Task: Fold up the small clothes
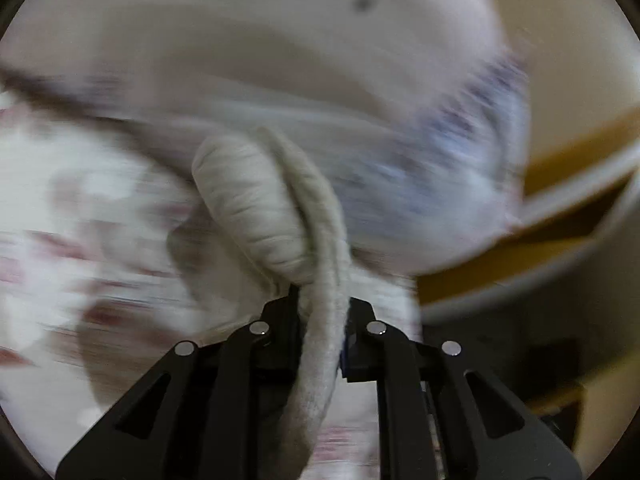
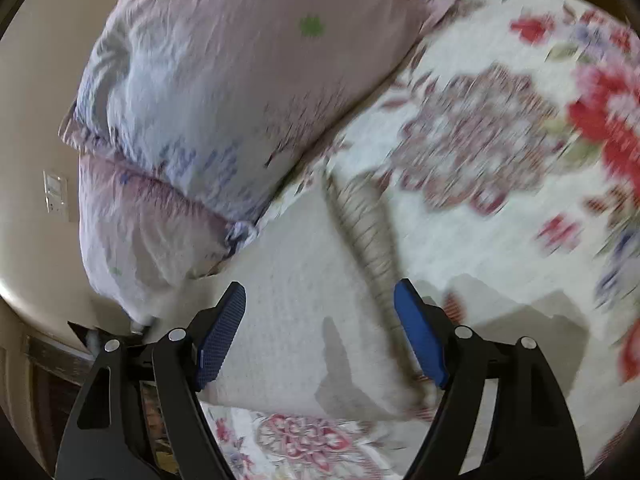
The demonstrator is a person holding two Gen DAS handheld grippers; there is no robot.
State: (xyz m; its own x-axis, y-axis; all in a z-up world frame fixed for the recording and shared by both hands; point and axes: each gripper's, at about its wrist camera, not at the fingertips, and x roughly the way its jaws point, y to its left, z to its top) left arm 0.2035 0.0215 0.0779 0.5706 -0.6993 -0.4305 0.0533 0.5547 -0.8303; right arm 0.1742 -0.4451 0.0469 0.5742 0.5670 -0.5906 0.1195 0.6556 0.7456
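the left gripper [image 1: 323, 312] is raised, its fingers clamped on the ribbed band of a cream garment [image 1: 256, 200], which bunches up just ahead of them. the right gripper [image 2: 320, 336] hovers with fingers spread wide over the same garment's flat panel [image 2: 304, 312] on the floral bed cover [image 2: 500, 220], near two pillows [image 2: 224, 80].

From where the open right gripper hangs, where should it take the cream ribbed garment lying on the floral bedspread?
Right gripper: grip the cream ribbed garment at its ribbed hem, coming from above. That raised band runs between the open jaws and looks easier to pinch than the flat panel.
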